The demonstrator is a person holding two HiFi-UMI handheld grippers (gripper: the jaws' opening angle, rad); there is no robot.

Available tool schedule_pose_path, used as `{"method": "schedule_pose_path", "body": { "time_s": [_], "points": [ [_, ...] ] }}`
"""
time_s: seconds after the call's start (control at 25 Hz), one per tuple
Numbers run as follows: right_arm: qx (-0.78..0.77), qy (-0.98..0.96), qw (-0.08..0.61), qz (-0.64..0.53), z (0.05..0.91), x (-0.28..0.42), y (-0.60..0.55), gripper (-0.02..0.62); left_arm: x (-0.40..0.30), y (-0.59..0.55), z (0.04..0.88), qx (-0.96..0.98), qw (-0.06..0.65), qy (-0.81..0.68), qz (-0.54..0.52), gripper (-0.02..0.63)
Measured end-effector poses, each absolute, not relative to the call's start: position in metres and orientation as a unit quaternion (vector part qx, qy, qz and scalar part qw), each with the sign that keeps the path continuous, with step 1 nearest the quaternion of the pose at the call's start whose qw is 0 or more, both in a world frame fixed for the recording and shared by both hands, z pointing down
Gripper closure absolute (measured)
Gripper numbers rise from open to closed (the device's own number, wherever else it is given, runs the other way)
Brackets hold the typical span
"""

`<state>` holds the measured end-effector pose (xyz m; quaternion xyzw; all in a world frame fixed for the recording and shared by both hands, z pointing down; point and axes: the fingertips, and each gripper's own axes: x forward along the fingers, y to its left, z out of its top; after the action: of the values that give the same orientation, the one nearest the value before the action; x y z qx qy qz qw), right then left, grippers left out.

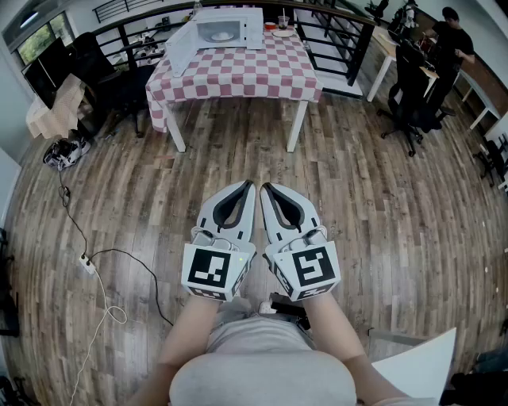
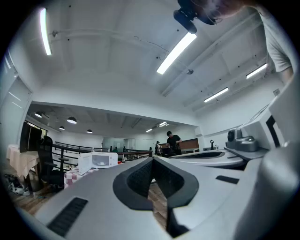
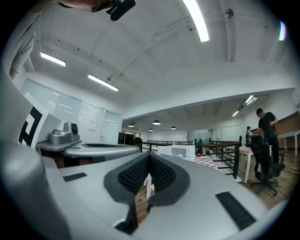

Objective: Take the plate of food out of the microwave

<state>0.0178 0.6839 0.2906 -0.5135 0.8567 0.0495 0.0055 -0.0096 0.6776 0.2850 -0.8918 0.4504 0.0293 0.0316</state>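
The white microwave (image 1: 226,28) stands on a table with a red-and-white checked cloth (image 1: 238,73), far ahead of me; its door hangs open to the left. Inside it a white plate (image 1: 220,36) shows faintly. My left gripper (image 1: 251,185) and right gripper (image 1: 263,187) are held side by side over the wooden floor, well short of the table, both shut with nothing between the jaws. The microwave (image 2: 97,161) is small and distant in the left gripper view, and the microwave (image 3: 180,151) shows beyond the shut jaws in the right gripper view.
A cup (image 1: 282,21) and a small dish (image 1: 282,32) sit right of the microwave. A black railing (image 1: 341,32) runs behind the table. Office chairs (image 1: 413,103) and a person at a desk (image 1: 452,36) are at the right. A power strip and cable (image 1: 87,263) lie on the floor at left.
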Motion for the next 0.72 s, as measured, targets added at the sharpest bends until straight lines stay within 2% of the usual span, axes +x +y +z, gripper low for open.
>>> {"method": "schedule_pose_path", "body": {
  "time_s": [0.72],
  "points": [
    [-0.564, 0.825, 0.01, 0.022, 0.296, -0.009, 0.605, 0.57, -0.042, 0.588, 0.291, -0.906, 0.006, 0.42, 0.05, 0.603]
  ]
}}
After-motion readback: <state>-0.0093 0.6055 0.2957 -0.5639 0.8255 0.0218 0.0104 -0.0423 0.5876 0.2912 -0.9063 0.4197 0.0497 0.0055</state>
